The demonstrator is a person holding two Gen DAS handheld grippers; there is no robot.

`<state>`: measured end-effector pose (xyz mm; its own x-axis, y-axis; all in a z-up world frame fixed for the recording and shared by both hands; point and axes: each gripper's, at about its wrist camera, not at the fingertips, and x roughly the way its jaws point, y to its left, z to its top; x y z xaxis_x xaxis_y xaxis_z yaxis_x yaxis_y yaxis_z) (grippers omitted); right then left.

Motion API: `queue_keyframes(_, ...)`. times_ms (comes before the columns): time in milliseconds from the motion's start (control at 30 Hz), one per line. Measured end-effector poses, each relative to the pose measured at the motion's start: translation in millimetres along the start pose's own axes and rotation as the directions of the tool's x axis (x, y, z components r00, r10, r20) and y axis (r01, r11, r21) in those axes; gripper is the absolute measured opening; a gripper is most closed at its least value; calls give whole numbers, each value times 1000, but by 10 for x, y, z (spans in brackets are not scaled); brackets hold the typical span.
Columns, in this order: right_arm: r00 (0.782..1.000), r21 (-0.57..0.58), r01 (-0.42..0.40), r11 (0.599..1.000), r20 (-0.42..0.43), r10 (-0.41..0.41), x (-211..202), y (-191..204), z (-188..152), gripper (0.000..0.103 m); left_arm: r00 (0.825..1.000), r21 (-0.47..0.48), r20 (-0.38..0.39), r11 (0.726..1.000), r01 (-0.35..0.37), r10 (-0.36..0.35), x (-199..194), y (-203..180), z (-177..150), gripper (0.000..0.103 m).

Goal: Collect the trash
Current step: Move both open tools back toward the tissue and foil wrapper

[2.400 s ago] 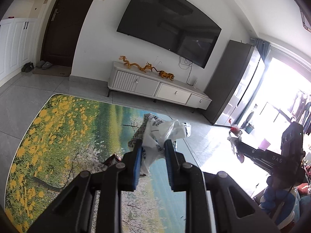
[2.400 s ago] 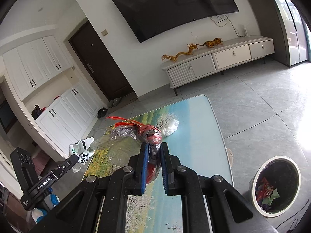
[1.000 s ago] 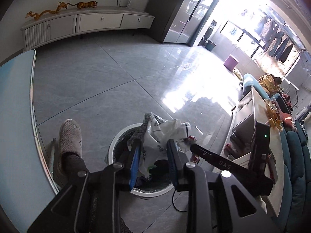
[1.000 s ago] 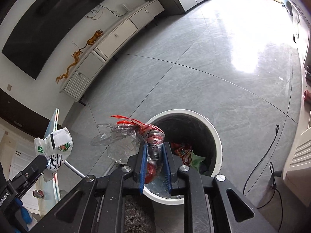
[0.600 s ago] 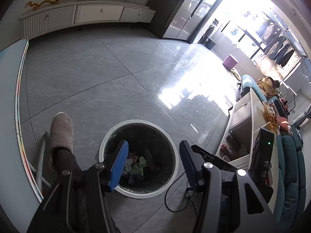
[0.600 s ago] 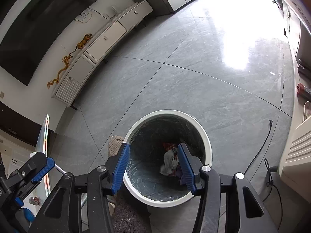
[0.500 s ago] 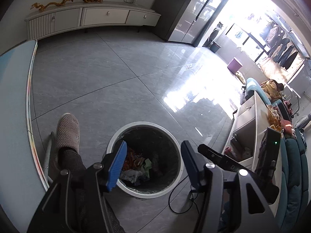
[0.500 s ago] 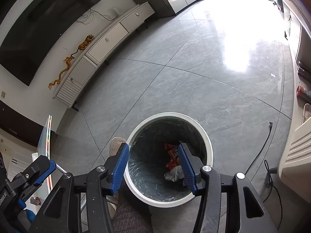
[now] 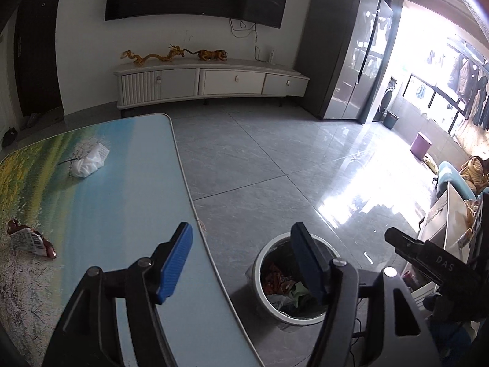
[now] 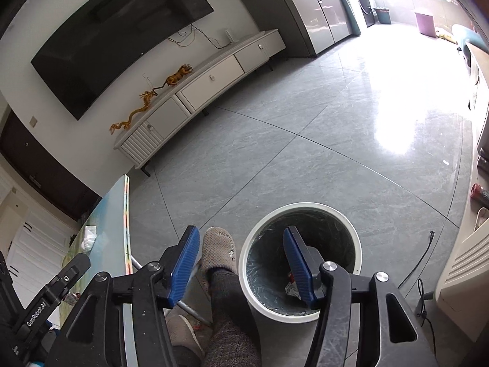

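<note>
Now both the left gripper (image 9: 241, 252) and right gripper (image 10: 241, 257) gape empty by the bin (image 10: 342, 313), their jaws having just been opening, so the next fetch is the white wad (image 9: 89, 159) or the wrapper (image 9: 30, 241) on the table (image 9: 128, 202).

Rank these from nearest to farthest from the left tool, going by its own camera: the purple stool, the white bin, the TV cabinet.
1. White bin: on the floor just below the open left tool, beside the table edge.
2. TV cabinet: against the far wall, under the TV.
3. Purple stool: far right, by the bright windows; cabinet and stool are not far apart in distance, so this order is less sure.
</note>
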<state>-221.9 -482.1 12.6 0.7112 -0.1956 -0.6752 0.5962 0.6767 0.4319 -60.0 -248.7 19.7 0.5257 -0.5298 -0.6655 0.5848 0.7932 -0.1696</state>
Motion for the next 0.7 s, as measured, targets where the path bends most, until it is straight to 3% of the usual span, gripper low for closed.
queue_keyframes(233,998,-87,-40,995,45,44,-294,541,-56,56,986,-30,120,993,-110,113,-598,370,-20,65)
queue_keyframes(467,993,-192,-84,978,67,98,-511,1118,-161,61,958,-110,209,978,-178,197,-1098,789,-49,66)
queue_keyframes(567,991,-234,-101,967,66,120,-551,1354,-225,62,943,-136,240,970,-202,231,-1273,973,-83,73)
queue_keyframes(700,988,-282,-119,952,58,141,-558,1635,-304,63,928,-169,269,961,-219,259,-1456,1187,-154,74)
